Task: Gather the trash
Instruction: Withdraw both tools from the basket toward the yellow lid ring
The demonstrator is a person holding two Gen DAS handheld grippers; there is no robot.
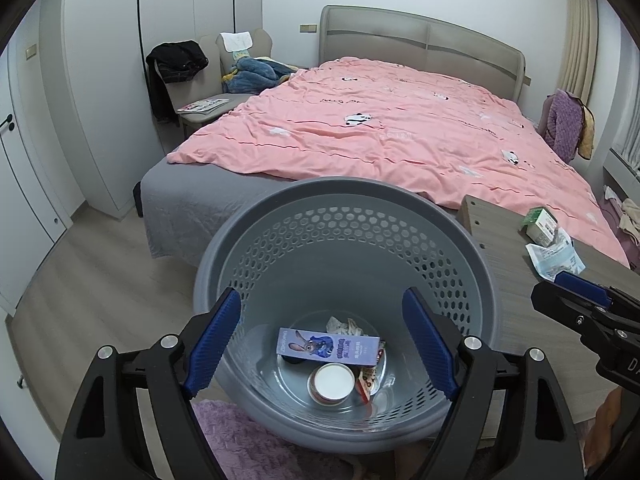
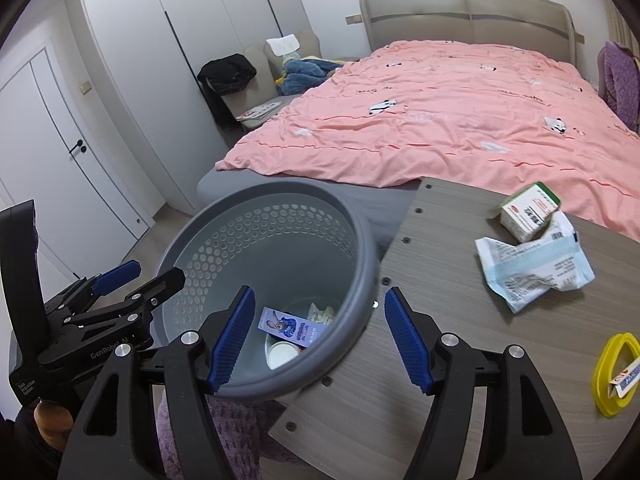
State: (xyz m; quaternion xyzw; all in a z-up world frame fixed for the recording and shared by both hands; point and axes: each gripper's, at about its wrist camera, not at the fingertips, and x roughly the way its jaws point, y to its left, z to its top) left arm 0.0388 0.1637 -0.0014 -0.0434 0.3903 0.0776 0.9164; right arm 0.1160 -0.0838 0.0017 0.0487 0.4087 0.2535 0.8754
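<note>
I have the left gripper (image 1: 322, 344) hanging over the mouth of the grey trash bin (image 1: 348, 200), its blue pads spread wide with nothing between them; through the gap I look straight down to the bin's floor. In the bin lie a long blue carton with a cartoon rabbit (image 1: 328, 346), a round white-topped cup (image 1: 332, 380) just in front of it, a crumpled tissue (image 1: 342, 325) behind it and a red-and-white wrapper (image 1: 370, 380) beside the cup.

My right gripper (image 2: 320, 338) hangs above the bin's rim (image 2: 344, 354) where the bin meets the bench (image 2: 460, 340). Its pads are well apart and empty: one sits over the inside of the bin, the other over the bench edge. I cannot see either pad touching the rim.

Trash not yet collected lies on the bench, to the right of the bin: a crumpled white and pale-blue packet (image 2: 532, 268), a small green-and-white box (image 2: 528, 210) touching its far side, and, nearer me at the bench's right edge, a yellow ring (image 2: 604, 364) with a small label across it.

The bin stands on the floor against the foot of the bed (image 1: 192, 196), which carries a pink quilt (image 1: 400, 128); a purple fuzzy cloth (image 1: 240, 440) lies below the bin's near side.
</note>
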